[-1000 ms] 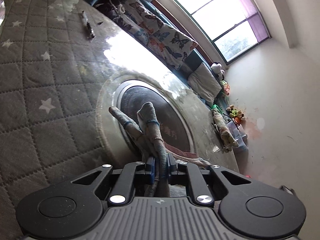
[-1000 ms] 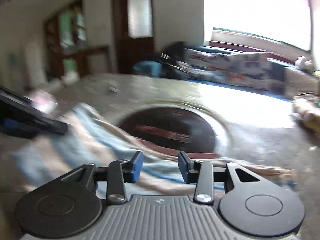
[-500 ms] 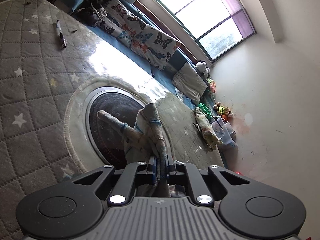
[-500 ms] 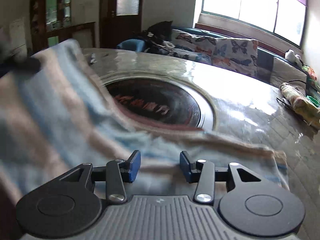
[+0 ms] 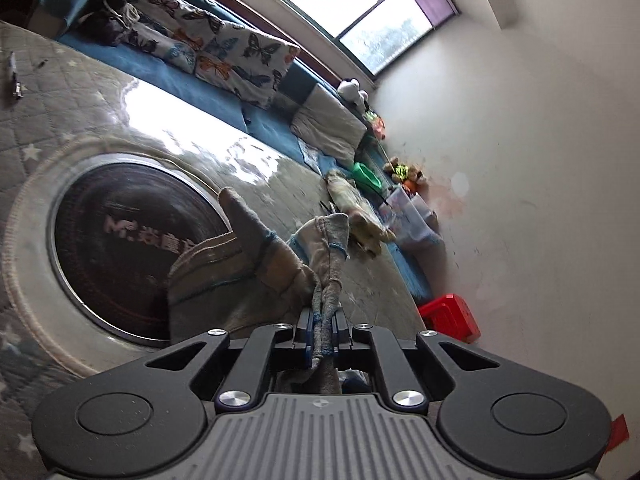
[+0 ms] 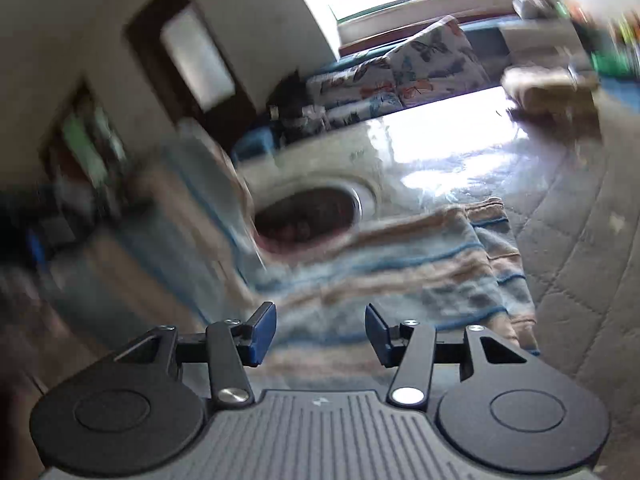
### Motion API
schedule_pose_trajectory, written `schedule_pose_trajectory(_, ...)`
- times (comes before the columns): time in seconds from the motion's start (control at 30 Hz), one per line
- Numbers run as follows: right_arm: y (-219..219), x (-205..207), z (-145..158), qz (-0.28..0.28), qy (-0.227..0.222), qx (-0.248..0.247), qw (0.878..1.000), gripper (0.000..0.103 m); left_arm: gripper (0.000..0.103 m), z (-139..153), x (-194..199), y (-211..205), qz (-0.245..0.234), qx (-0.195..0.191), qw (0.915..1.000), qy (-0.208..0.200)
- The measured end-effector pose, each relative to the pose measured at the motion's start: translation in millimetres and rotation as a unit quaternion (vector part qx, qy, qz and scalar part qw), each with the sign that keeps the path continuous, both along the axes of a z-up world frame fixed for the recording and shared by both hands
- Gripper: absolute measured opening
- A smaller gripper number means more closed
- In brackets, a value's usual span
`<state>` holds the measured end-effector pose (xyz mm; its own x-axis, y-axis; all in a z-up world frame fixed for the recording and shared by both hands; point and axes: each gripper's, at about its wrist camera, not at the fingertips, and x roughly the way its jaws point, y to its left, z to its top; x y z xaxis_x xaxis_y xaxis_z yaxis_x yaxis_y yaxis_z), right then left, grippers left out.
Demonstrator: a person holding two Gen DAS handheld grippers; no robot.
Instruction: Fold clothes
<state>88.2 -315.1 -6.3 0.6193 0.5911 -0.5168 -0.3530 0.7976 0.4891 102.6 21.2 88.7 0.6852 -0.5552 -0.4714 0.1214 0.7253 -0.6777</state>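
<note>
While the left gripper [image 5: 322, 330] pinches the striped cloth [image 5: 256, 268] aloft, the right gripper [image 6: 321, 330] hovers, fingers spread.

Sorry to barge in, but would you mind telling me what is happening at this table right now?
A person is folding a striped towel with two handheld grippers. The left gripper is shut on a bunched edge of the cloth and holds it lifted above the quilted table cover. The right gripper is open and holds nothing, just above the part of the towel lying on the table. The right view is blurred.
</note>
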Motion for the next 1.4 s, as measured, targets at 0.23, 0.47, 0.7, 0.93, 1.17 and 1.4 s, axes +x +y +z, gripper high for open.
schedule_pose_trajectory(0.23, -27, 16, 13, -0.031, -0.021, 0.038, 0.999, 0.051, 0.009, -11, 18, -33, -0.025, 0.014, 0.9994, 0.02)
schedule_pose_trajectory(0.47, -54, 25, -13, -0.06, 0.021, 0.066, 0.996, 0.052, 0.013, -28, 31, -70, -0.072, 0.021, 0.9965, 0.038)
schedule_pose_trajectory(0.7, -78, 48, -59, -0.074, 0.111, 0.179, 0.975, 0.053, 0.021, -40, 29, -80, -0.098, 0.016, 0.9941, 0.045)
schedule_pose_trajectory(0.93, -79, 53, -69, -0.066, 0.123, 0.175, 0.975, 0.052, 0.038, -35, 16, -60, -0.084, 0.037, 0.9955, 0.025)
schedule_pose_trajectory(1.17, -51, 41, -50, -0.031, 0.096, 0.071, 0.992, 0.053, 0.056, -43, -3, -34, -0.055, 0.078, 0.9953, 0.015)
schedule_pose_trajectory(1.4, -19, 26, -34, -0.018, 0.057, -0.013, 0.998, 0.048, 0.074, -51, -19, -13, -0.022, 0.123, 0.9922, 0.003)
